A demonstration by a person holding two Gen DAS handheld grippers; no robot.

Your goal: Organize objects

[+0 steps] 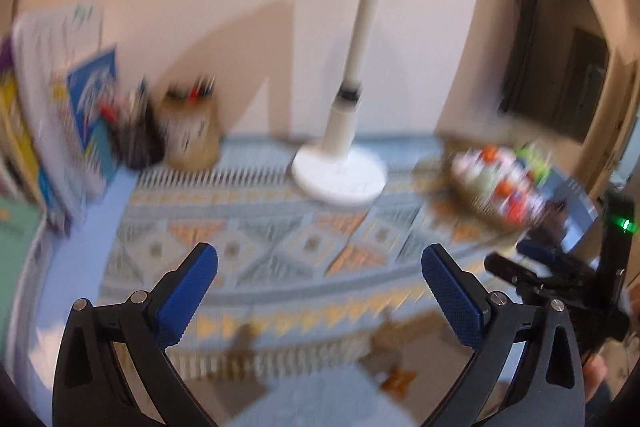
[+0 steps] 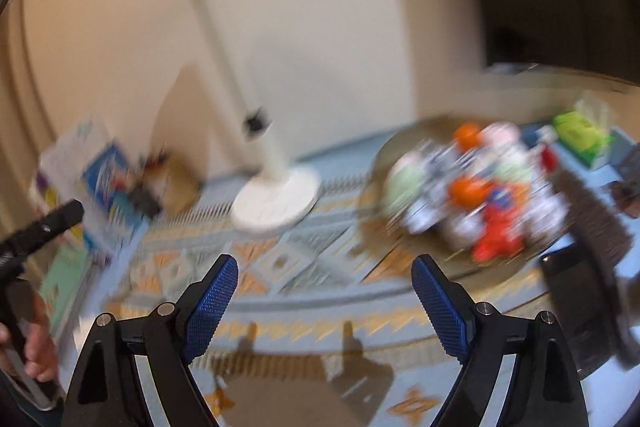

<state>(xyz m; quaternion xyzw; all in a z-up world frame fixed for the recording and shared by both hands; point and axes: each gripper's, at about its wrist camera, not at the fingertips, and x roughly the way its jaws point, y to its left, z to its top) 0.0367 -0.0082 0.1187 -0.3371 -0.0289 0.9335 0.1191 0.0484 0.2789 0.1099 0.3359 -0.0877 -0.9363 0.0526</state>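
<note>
Both views are motion-blurred. My left gripper [image 1: 320, 259] hangs open above a patterned blue, orange and grey table mat [image 1: 280, 251], with nothing between its blue pads. My right gripper [image 2: 325, 269] is open too, empty, over the same mat [image 2: 280, 267]. A round woven tray [image 2: 400, 255] piled with several small colourful items [image 2: 472, 195] sits to the right; it also shows in the left wrist view as the tray [image 1: 472, 203]. The right gripper's body [image 1: 560, 279] appears at the right edge of the left wrist view, and the left gripper's body [image 2: 36, 231] at the left edge of the right wrist view.
A white desk lamp [image 1: 340, 171] stands at the back centre. Pen holders [image 1: 188, 131] and leaning books [image 1: 76, 107] fill the back left. A green box [image 2: 580, 139] and a dark brush-like object [image 2: 592, 219] lie at the right. A hand [image 2: 36, 343] shows at lower left.
</note>
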